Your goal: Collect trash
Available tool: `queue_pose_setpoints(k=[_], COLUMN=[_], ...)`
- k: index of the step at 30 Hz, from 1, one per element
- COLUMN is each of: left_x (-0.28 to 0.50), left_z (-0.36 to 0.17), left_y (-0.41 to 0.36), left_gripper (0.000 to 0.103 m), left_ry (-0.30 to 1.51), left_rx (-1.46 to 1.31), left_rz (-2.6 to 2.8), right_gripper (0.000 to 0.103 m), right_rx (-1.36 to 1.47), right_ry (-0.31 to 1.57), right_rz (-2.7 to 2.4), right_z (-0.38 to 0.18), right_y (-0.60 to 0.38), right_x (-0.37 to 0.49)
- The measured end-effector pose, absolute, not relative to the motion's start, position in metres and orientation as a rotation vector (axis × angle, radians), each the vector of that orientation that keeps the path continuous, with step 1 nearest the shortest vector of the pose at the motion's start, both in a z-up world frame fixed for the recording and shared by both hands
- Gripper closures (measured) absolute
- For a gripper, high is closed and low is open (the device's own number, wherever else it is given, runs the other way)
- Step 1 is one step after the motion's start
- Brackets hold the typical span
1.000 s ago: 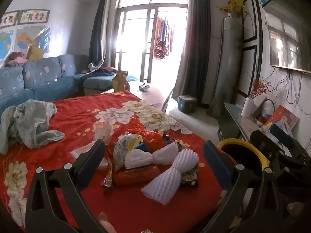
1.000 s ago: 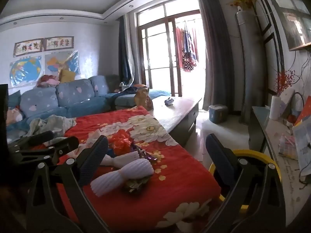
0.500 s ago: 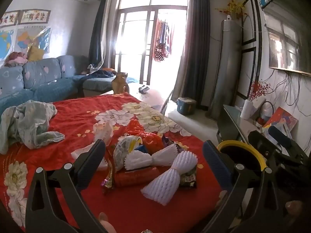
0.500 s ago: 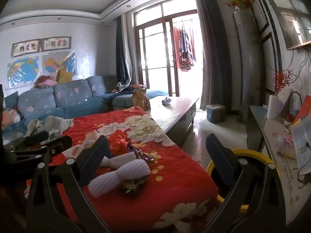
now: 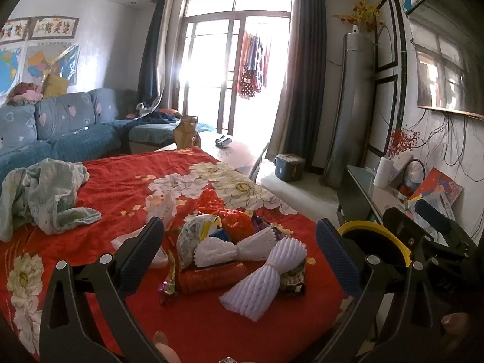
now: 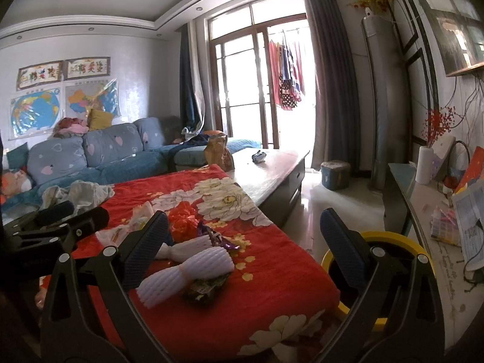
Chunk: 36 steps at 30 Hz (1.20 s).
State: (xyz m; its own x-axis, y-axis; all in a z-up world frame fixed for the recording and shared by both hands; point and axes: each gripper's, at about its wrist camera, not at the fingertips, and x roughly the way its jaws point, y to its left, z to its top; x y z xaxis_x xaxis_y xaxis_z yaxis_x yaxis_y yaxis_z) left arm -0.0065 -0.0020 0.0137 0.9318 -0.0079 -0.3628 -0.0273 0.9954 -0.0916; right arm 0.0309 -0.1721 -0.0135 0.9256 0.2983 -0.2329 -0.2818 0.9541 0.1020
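Observation:
A heap of trash lies on the red flowered cloth (image 5: 121, 181): two white foam fruit nets (image 5: 263, 275) (image 5: 233, 248), an orange wrapper tube (image 5: 211, 278), a crumpled foil packet (image 5: 196, 236), red plastic (image 5: 239, 220) and a white plastic bag (image 5: 160, 208). My left gripper (image 5: 239, 251) hovers open just short of the heap, nothing between its fingers. My right gripper (image 6: 242, 248) is open too, held above the table's right end, with a white foam net (image 6: 187, 272) and a dark wrapper (image 6: 202, 290) below it. A yellow-rimmed bin (image 6: 393, 242) stands on the floor at the right.
A crumpled pale cloth (image 5: 42, 193) lies at the table's left. A brown paper bag (image 5: 186, 133) stands on the bare tabletop (image 6: 272, 169) beyond. Blue sofa (image 5: 60, 127) at the back left, a TV bench (image 6: 423, 199) with clutter along the right wall, a small blue bin (image 5: 289, 168) near the balcony door.
Both views have drifted slightly; the right gripper has edged a little forward and left. Nothing on the table has moved and both grippers stay open.

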Motion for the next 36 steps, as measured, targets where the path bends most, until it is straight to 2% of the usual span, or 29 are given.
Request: queue_pose_setpoints(k=[28, 36], left_x=[-0.006, 0.001], left_z=[0.012, -0.004], left_y=[-0.003, -0.001], left_gripper=[0.006, 0.006], left_ry=[0.373, 0.405], left_rx=[-0.1, -0.119], left_rz=[0.0, -0.039], right_gripper=[0.011, 0.011], right_rx=[0.073, 0.078], right_ry=[0.271, 0.305], right_rz=[0.284, 0.254], right_z=[-0.024, -0.025], right_y=[-0.169, -0.177], right_x=[0.03, 0.04])
